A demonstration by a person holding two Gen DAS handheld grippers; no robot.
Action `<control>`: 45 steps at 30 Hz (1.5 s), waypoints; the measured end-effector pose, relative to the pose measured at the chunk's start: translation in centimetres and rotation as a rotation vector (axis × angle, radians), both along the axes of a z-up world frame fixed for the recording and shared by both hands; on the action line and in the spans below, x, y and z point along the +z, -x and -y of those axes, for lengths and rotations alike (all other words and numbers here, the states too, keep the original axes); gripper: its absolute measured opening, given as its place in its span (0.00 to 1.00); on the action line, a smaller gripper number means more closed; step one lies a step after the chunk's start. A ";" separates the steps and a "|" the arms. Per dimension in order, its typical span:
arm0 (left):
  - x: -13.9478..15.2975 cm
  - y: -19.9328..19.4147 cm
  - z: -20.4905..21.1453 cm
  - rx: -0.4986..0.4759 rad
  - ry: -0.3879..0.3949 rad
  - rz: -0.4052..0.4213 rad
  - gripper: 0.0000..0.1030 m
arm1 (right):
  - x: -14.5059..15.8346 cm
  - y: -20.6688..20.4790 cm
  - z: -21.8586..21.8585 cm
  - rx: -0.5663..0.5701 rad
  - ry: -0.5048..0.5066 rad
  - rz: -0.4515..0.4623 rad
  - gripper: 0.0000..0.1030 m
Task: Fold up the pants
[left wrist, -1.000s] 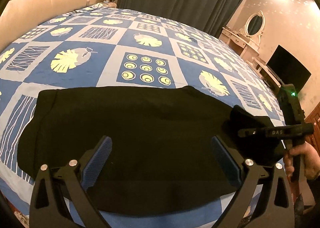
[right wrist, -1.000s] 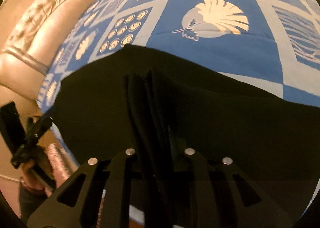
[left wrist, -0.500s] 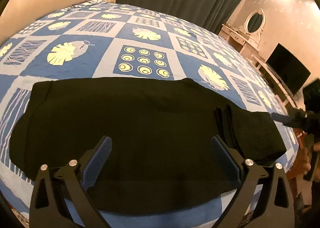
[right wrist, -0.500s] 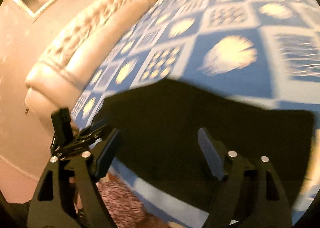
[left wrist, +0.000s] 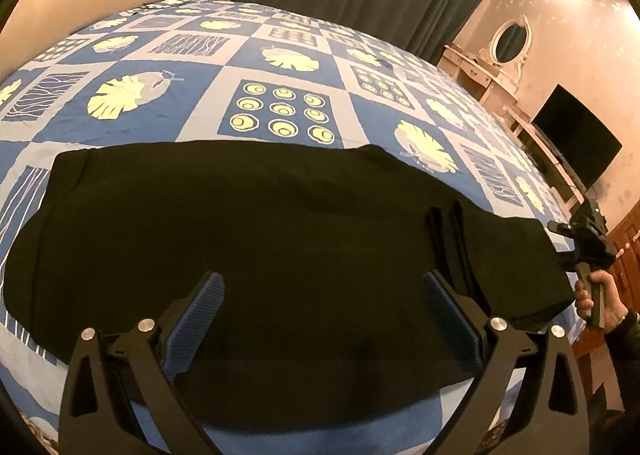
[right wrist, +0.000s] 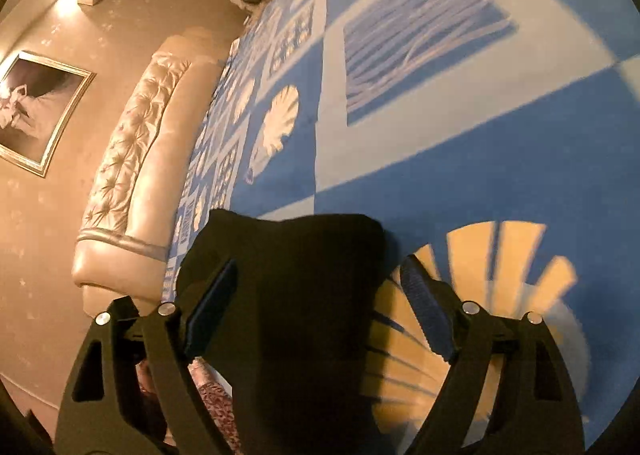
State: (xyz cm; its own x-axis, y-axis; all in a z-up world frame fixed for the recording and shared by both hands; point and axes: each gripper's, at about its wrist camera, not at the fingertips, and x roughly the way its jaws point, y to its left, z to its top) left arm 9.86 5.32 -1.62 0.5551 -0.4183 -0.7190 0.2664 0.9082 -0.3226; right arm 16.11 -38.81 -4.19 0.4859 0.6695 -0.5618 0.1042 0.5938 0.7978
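One pair of black pants (left wrist: pixel 256 239) lies on one bed (left wrist: pixel 208 67) covered in a blue-and-white patterned sheet. Two hand-held grippers are present.

The pants are spread flat along the near edge of the bed, folded lengthwise into a long dark band. A cluster of narrow creases stands near the right end.

The left gripper (left wrist: pixel 320 319) hovers over the middle of the pants, angled downward, jaws spread wide, with nothing between the pads. The right gripper (right wrist: pixel 316 311) is likewise released, jaws wide apart. It points down at the end of the pants, which lies beneath it, not pinched. In the left wrist view a hand (left wrist: pixel 600 295) holds it just off the right end of the garment.
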 end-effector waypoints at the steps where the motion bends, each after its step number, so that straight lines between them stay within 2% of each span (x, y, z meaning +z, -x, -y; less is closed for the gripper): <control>1: -0.1 0.0 0.0 -0.001 -0.001 -0.003 0.95 | -0.2 -0.3 -0.2 -0.004 -0.005 0.007 0.81; 2: -0.3 -0.1 0.1 -0.003 -0.003 -0.007 0.95 | -0.3 -0.5 -0.3 -0.004 -0.016 0.014 0.80; 4: -0.6 -0.1 0.2 -0.006 -0.005 -0.014 0.95 | -0.4 -0.4 -0.3 0.000 -0.030 0.012 0.70; 6: -0.8 -0.2 0.3 -0.009 -0.011 -0.019 0.95 | -0.8 -0.8 -0.5 0.012 0.017 -0.014 0.44; 9: -0.8 0.0 0.6 -0.018 -0.023 -0.015 0.95 | -1.3 -0.9 -0.6 0.016 0.029 -0.019 0.32; 11: -0.8 0.0 0.7 -0.022 -0.018 -0.013 0.95 | -1.5 -0.8 -0.5 0.013 0.025 -0.014 0.32; 13: -0.8 0.1 0.7 -0.022 -0.009 -0.012 0.95 | -1.3 -0.5 -0.4 0.004 0.031 -0.008 0.36; 14: -0.8 0.1 0.6 -0.023 -0.006 -0.012 0.95 | -1.1 -0.2 -0.5 -0.002 0.026 -0.006 0.42; 15: -0.7 0.2 0.6 -0.025 -0.004 -0.010 0.95 | -1.0 0.3 -0.5 -0.005 -0.003 -0.005 0.53; 17: -0.6 0.3 0.5 -0.028 0.001 -0.001 0.95 | -1.0 1.3 -0.3 -0.001 -0.072 0.012 0.70; 18: -0.5 0.3 0.5 -0.026 0.002 0.000 0.95 | -1.0 2.2 -0.4 0.006 -0.093 0.019 0.73; 23: -0.5 0.1 0.1 -0.011 0.037 -0.009 0.95 | -1.5 4.9 -1.4 0.082 -0.166 0.002 0.75; 26: -0.5 0.1 0.2 -0.009 0.031 -0.012 0.95 | -1.5 5.2 -2.4 0.128 -0.165 -0.005 0.75; 28: -0.3 0.2 0.2 -0.008 0.025 -0.005 0.95 | -1.5 5.2 -3.1 0.172 -0.146 -0.016 0.71; 30: -0.2 0.2 0.0 -0.005 0.027 -0.002 0.95 | -1.5 5.5 -4.1 0.211 -0.063 -0.039 0.44; 33: 0.0 0.2 -0.5 0.009 0.033 -0.001 0.95 | -1.9 5.8 -3.9 0.209 -0.030 -0.059 0.28; 39: 0.3 0.1 -2.0 0.054 0.073 -0.010 0.95 | -1.2 6.1 -3.3 0.207 0.011 -0.041 0.20; 45: 0.5 -0.1 -3.4 0.091 0.098 -0.016 0.95 | -0.5 6.1 -2.3 0.223 0.072 -0.029 0.18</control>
